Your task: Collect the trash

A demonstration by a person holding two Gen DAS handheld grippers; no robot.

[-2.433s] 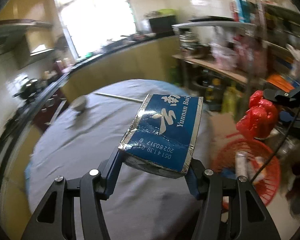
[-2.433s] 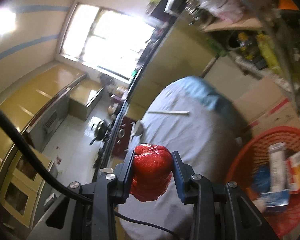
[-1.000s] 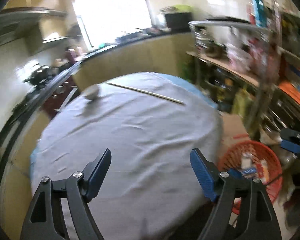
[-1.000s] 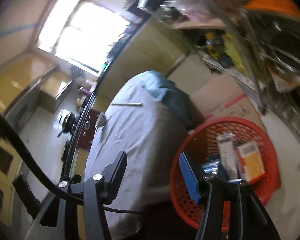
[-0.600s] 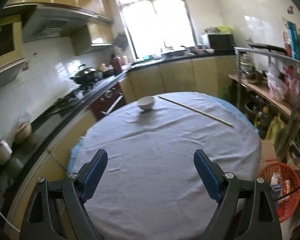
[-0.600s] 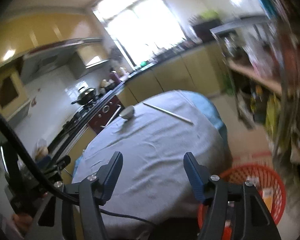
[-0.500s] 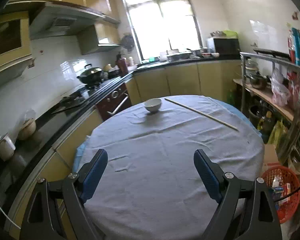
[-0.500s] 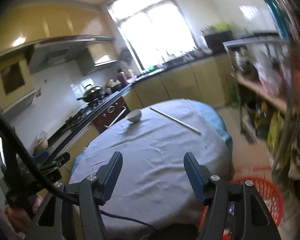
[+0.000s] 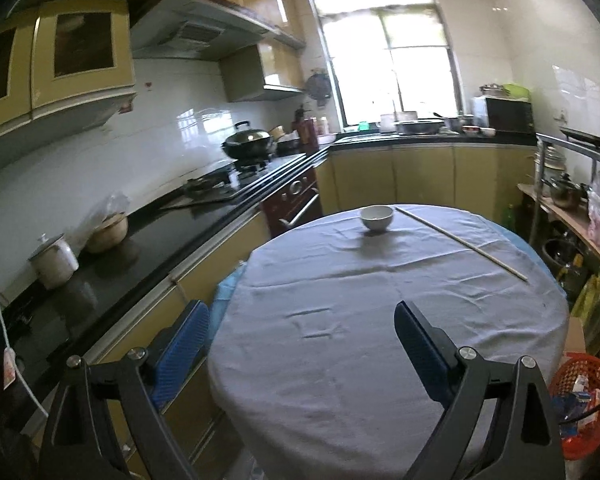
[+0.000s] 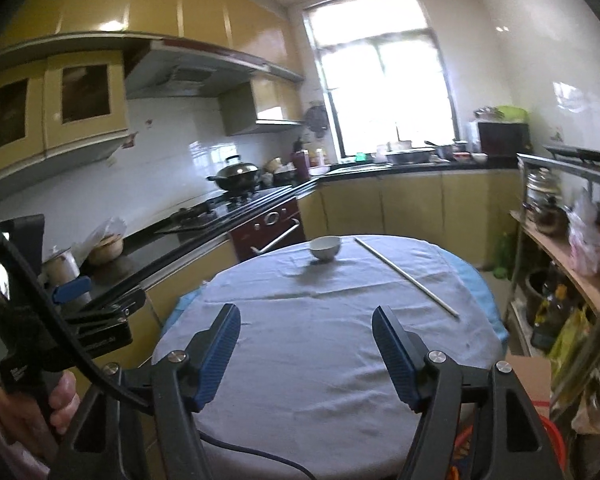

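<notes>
Both claws stand wide and empty: the left claw [image 9: 300,344] and the right claw [image 10: 306,350] each face across the round desk [image 9: 380,340], and their jaws have just been opening further with nothing between them. What trash remains on the cloth is hard to name; only a white bowl [image 9: 376,217] and a long thin stick [image 9: 460,242] lie there, both at the far side, well ahead of either claw. The stick looks the likelier thing to collect (a judgement, not a certainty). Its long axis runs aslant, from beside the bowl at the far edge toward the near right, so its near end lies ahead and to the right of both claws, and the right claw seems the nearer one. In the right view the stick [image 10: 406,276] shows the same slant, with the bowl [image 10: 325,247] just to its left. The red basket [image 9: 584,404] sits on the floor off the desk's right edge, with packets in it. Against the earlier frames, the blue foil pack and the red crumpled bag are gone from the jaws, and both views now look levelly over the desk rather than down beside the basket.
</notes>
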